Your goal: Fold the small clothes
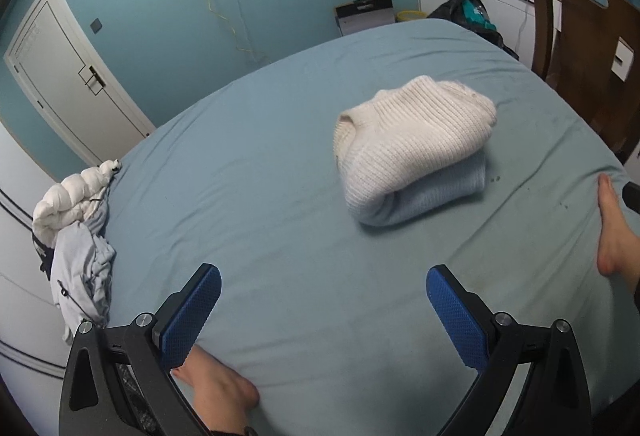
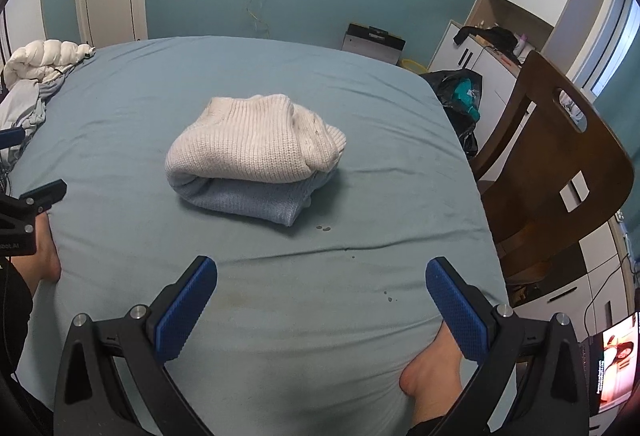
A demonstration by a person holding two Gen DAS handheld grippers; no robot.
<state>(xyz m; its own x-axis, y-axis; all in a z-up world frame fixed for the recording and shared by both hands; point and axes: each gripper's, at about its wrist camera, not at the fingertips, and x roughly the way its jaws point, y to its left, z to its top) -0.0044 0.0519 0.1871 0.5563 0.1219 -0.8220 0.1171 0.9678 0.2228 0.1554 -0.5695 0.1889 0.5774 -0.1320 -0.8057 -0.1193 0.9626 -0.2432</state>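
knitted cream-and-blue sweater lies folded mid-bed, looking soft, bulky, light and likely to sag. pinching a thick folded edge should hold best. left gripper and right gripper hover wide open, empty, well short.

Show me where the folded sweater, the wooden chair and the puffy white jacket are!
folded sweater [image 2: 256, 152], right wrist view, on its cream top layer.
wooden chair [image 2: 560, 164], right wrist view, on its backrest.
puffy white jacket [image 1: 72, 196], left wrist view, on its quilted part.
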